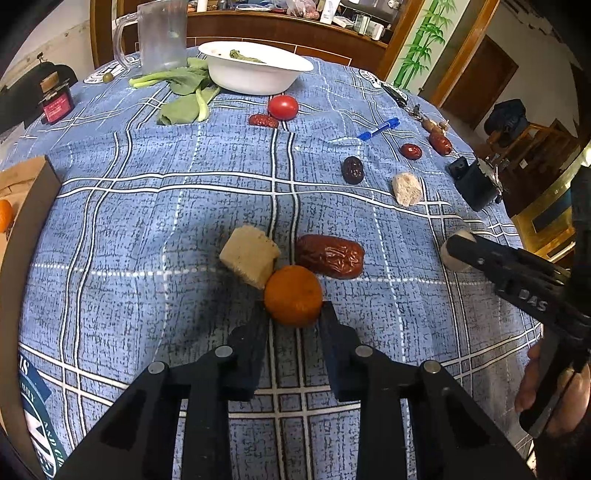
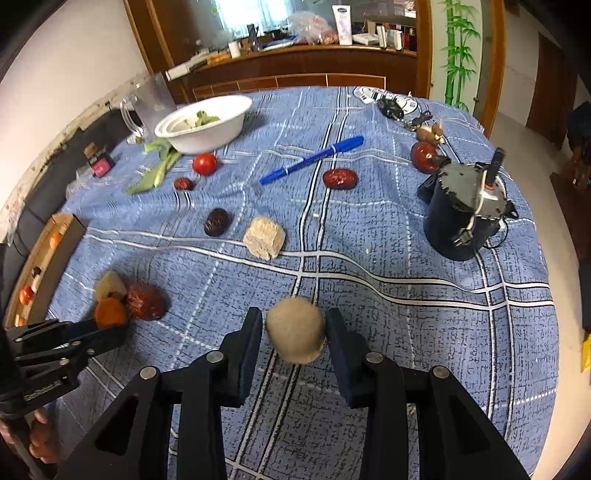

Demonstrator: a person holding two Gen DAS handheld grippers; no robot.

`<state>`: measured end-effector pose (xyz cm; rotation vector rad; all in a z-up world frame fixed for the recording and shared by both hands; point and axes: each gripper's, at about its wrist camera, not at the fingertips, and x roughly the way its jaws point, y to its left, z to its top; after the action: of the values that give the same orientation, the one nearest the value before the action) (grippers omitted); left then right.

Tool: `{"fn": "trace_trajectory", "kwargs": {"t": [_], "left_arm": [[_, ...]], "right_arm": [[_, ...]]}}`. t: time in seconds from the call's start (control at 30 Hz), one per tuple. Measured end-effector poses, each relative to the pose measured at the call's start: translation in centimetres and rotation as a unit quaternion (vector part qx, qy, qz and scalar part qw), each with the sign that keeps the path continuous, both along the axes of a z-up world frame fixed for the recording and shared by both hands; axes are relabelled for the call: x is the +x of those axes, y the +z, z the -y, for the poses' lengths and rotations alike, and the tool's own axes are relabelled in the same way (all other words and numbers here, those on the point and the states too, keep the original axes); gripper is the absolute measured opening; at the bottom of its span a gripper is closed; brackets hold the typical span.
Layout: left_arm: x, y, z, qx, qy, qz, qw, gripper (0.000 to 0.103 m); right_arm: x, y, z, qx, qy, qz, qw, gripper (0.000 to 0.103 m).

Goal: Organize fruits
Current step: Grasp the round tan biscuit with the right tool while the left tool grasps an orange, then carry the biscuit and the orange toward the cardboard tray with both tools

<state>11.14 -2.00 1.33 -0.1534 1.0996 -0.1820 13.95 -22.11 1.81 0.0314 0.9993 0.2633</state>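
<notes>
My left gripper [image 1: 293,308] is shut on a small orange [image 1: 293,295], low over the blue checked tablecloth. A tan cube [image 1: 249,255] and a big red date [image 1: 330,255] lie just beyond it. My right gripper [image 2: 293,321] is shut on a round beige fruit [image 2: 295,328], held above the cloth; it shows in the left wrist view [image 1: 456,254] too. A tomato [image 1: 282,107], more red dates [image 1: 411,151], a dark date [image 1: 352,170] and a second tan cube [image 1: 407,189] lie scattered further out.
A white bowl [image 1: 255,72], greens [image 1: 184,96], a clear jug [image 1: 160,35] and a small jar [image 1: 55,101] stand at the back. A blue pen [image 1: 378,129], keys [image 2: 391,107] and a black motor [image 2: 461,214] lie right. A cardboard box [image 2: 44,254] with fruit sits at the left edge.
</notes>
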Motion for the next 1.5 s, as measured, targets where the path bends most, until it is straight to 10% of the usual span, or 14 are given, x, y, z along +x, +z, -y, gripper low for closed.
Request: {"fn": "trace_trajectory", "kwargs": {"t": [0.23,0.4,1.5], "left_arm": [[0.3,0.0,0.7,0.002,-0.001,0.006,1.0000,0.043],[0.7,-0.1,0.6,0.016,0.007,0.015,0.9997,0.028],[-10.5,4.8,-8.8,0.016,-0.006,0.075,0.9971,0.028]], "right_arm": [[0.9,-1.2,-0.5,-0.029,0.004,-0.004,1.000,0.039],[0.8,-1.2,-0.9,-0.050,0.016,0.007,0.999,0.035],[-9.9,2.9,-6.3,-0.023,0.034,0.050,0.998,0.034]]}}
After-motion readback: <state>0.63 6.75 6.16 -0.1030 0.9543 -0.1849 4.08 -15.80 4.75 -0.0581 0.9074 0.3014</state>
